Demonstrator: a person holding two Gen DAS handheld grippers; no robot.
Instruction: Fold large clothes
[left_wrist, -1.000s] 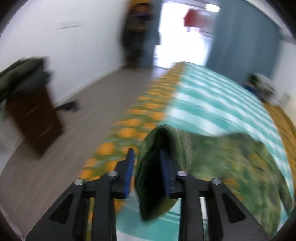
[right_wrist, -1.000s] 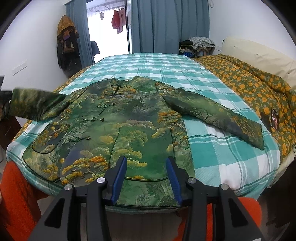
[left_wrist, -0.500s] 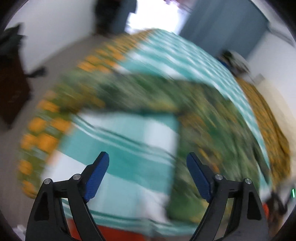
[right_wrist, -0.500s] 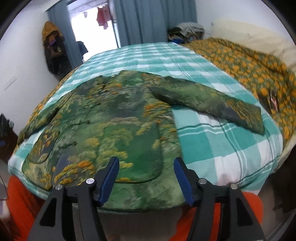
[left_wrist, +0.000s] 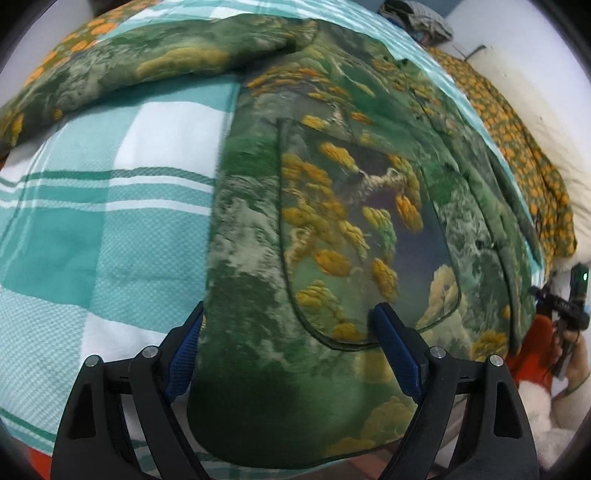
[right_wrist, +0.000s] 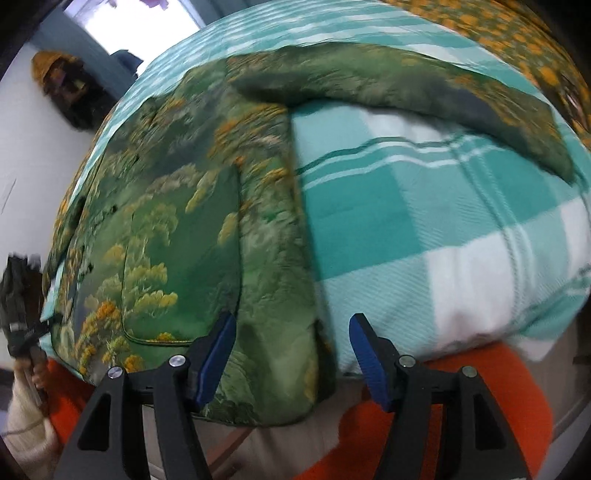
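Both grippers — left, right — gape wide over the jacket's hem, seemingly gripping nothing.

My left tongs are spread wide over the hem of the green jacket. It lies flat on the teal checked bedspread, one sleeve stretched out.

Green jacket (orange trees), teal-checked blanket.

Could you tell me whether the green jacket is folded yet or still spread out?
Spread out: the green jacket lies flat on the checked blanket, each sleeve stretched sideways.
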